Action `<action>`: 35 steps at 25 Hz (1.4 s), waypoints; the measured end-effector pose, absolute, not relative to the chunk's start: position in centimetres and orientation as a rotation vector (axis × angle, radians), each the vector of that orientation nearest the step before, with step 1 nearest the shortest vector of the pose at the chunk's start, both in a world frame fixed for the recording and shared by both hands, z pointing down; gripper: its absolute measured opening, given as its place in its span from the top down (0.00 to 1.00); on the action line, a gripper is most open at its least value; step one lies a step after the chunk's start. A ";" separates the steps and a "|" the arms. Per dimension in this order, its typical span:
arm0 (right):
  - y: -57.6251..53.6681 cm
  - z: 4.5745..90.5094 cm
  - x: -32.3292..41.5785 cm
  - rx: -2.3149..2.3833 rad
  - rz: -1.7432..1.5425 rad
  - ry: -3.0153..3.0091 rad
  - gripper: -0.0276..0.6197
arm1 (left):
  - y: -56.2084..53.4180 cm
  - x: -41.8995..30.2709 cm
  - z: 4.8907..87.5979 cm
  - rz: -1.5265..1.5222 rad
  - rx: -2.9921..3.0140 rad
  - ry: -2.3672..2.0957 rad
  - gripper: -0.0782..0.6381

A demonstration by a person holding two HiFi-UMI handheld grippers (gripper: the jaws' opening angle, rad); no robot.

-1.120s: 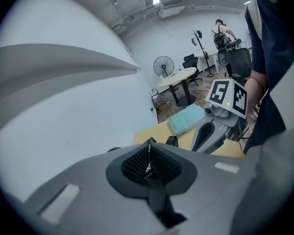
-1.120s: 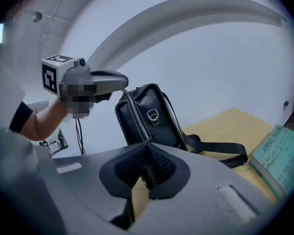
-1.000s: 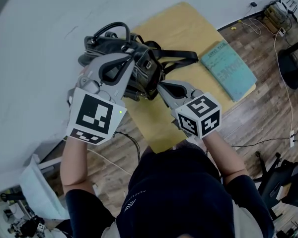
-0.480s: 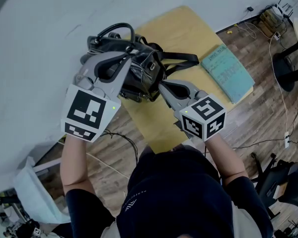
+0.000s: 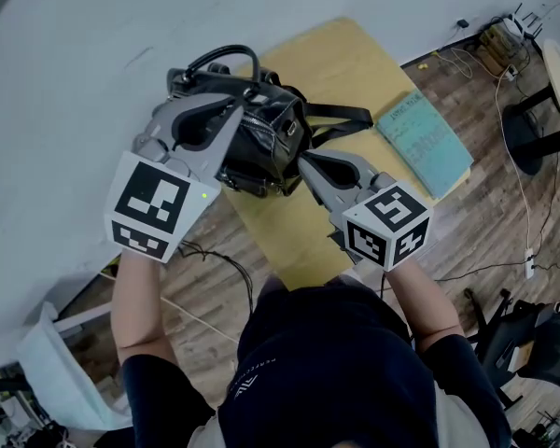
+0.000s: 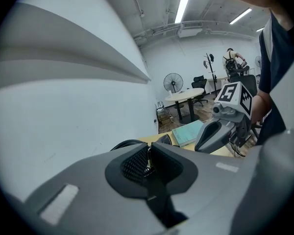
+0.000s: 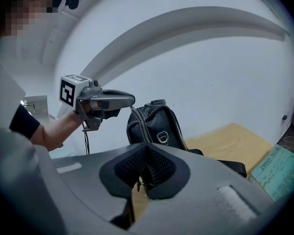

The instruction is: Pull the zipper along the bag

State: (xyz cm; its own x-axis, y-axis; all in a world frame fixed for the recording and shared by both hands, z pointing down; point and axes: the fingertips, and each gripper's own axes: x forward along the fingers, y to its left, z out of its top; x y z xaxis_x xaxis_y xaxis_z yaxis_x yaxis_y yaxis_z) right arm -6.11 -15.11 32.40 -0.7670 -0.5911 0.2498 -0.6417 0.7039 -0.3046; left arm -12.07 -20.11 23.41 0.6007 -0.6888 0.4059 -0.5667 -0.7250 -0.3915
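A black leather bag [image 5: 266,143] sits at the near edge of a yellow table [image 5: 350,59]. Its looped handle is at the far left. My left gripper [image 5: 240,107] reaches over the bag's top and is shut on the metal zipper pull [image 6: 147,164], which shows between its pads. From the right gripper view, the left gripper [image 7: 131,100] meets the top of the silver zipper track [image 7: 141,126]. My right gripper [image 5: 302,162] is shut on the bag's near right end, and a small metal piece [image 7: 139,183] hangs below its pads.
A teal book [image 5: 425,143] lies on the table's right part, beside the bag's black strap [image 5: 341,112]. Cables run over the wooden floor [image 5: 504,203] on the right. A white wall is on the left. A round table [image 6: 186,96] and a fan [image 6: 172,82] stand far off.
My left gripper has moved left and rolled a little with the zipper pull still in it. The right gripper has risen slightly with the bag's end.
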 end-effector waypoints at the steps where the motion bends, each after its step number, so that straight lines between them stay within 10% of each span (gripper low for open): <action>1: -15.1 32.4 -6.2 1.011 0.573 -2.773 0.95 | -20.1 -12.2 23.4 -0.793 -2.614 1.036 0.83; 35: -15.0 30.1 -9.4 0.978 0.445 -2.824 0.76 | -20.1 -11.1 25.9 -0.735 -2.710 0.930 0.84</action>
